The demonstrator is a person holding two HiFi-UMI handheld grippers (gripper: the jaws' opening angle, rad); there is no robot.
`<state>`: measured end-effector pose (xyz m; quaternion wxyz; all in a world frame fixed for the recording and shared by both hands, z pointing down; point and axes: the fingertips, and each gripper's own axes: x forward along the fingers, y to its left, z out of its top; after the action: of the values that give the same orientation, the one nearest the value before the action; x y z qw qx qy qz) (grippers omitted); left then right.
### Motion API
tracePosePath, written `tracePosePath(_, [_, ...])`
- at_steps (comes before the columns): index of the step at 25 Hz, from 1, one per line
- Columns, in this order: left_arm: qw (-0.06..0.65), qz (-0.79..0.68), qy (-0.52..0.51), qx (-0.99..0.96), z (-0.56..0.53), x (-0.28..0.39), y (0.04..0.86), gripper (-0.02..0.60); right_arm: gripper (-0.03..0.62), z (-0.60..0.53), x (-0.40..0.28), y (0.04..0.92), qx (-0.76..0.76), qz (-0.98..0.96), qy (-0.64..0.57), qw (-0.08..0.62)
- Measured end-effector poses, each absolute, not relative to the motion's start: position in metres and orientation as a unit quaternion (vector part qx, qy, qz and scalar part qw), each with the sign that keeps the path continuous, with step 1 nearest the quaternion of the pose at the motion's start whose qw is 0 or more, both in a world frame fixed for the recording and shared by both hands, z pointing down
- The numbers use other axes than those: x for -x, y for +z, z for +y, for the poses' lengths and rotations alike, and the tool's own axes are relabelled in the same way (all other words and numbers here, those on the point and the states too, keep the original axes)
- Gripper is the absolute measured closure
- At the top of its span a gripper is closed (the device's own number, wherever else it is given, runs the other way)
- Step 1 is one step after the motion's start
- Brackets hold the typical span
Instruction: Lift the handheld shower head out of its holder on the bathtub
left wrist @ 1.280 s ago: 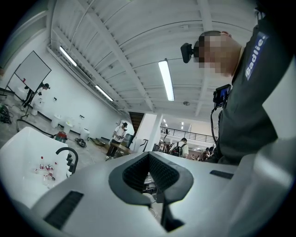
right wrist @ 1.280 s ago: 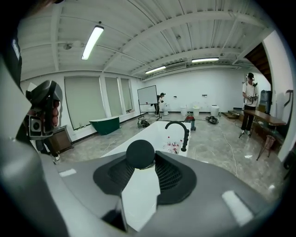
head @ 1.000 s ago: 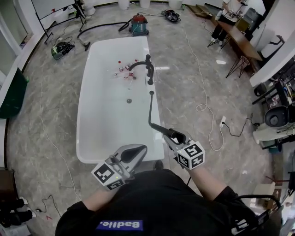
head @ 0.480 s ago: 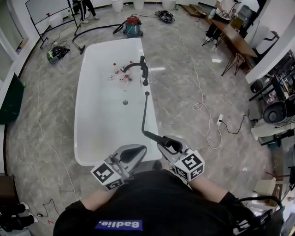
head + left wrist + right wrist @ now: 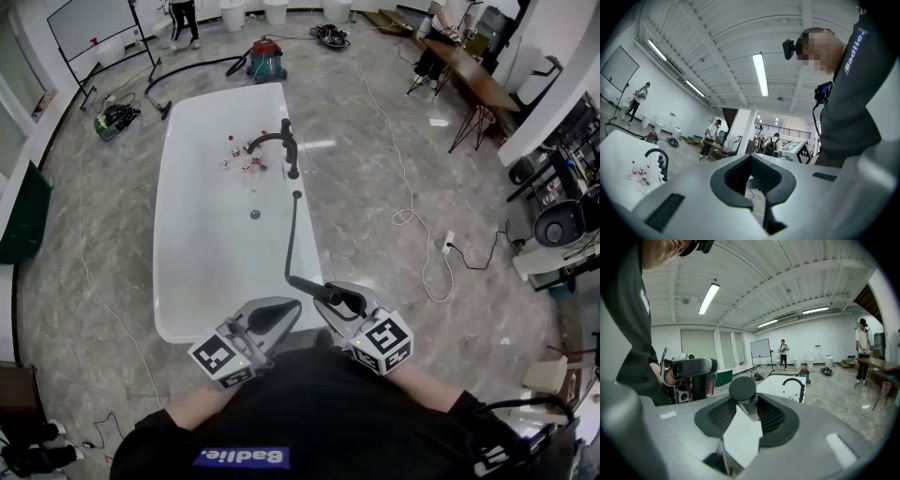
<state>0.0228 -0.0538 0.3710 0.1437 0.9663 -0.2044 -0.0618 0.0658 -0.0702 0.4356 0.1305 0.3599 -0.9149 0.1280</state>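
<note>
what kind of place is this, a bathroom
Probably a test hall or workshop, not a home bathroom: the white bathtub stands alone on open stone floor, with a whiteboard, a shop vacuum and loose cables around.

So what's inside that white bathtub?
In the bathtub, small bottles lie near the black faucet, and a drain sits mid-floor. The left gripper covers its near corner.

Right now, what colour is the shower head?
Black. The shower head shows best in the right gripper view.
</note>
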Motion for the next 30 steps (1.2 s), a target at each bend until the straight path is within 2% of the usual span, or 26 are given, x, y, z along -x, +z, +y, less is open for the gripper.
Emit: tracePosePath(30, [0.148, -0.218, -0.072, -0.962, -0.0549, -0.0263, 0.3698, 0.588, 0.462, -0.0779, -0.0755, 0.4312, -0.359, -0.915, 0.139, 0.122])
